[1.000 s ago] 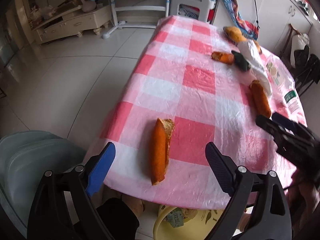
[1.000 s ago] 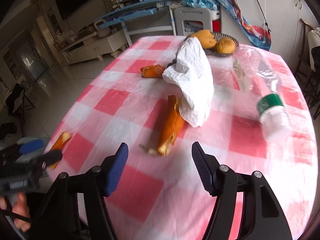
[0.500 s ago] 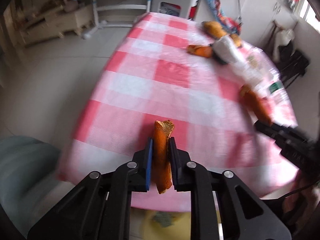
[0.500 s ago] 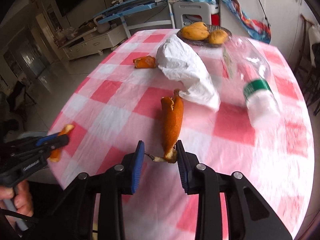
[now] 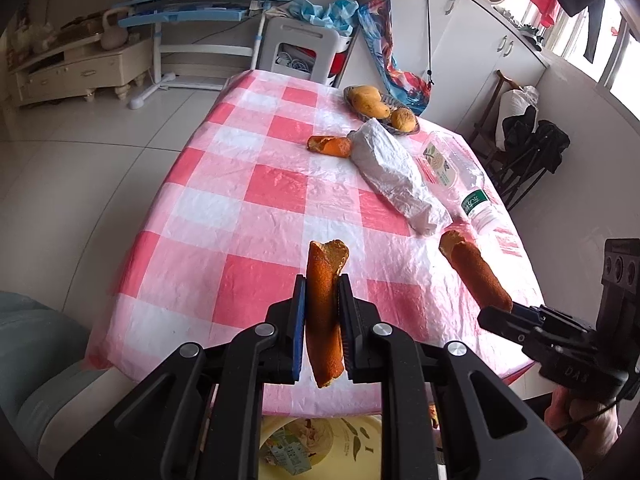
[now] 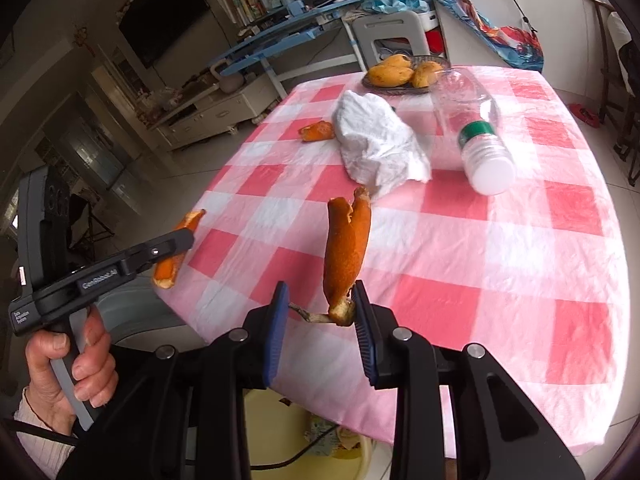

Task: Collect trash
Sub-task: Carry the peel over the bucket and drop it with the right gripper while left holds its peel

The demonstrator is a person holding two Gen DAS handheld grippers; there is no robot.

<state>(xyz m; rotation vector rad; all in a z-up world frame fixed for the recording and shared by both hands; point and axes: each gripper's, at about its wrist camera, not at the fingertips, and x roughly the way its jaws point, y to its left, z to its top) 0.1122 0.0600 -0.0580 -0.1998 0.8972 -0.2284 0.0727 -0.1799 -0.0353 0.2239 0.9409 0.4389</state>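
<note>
Two peels are up off the checked desk (image 5: 224, 216) right now, one in each gripper. Left gripper (image 5: 322, 312) is clenched tight on its peel (image 5: 324, 300), pads pressing both sides, the strip poking out above and below the jaws. Right gripper (image 6: 320, 316) has the second peel (image 6: 346, 252) by its lower end: it leans on the right pad, a thin stem reaches toward the left pad, jaws partly apart, and whether both pads press I cannot tell. Farther back lie a white bag (image 5: 396, 176) and a clear bottle (image 5: 456, 176) on its side, the bag covering part of a third peel (image 5: 330, 146). Behind them, a fruit plate (image 6: 400, 86), rim barely showing. Below the desk edge sits a yellow bin (image 5: 360, 456), mostly hidden by the gripper frame; its contents are hard to make out.
</note>
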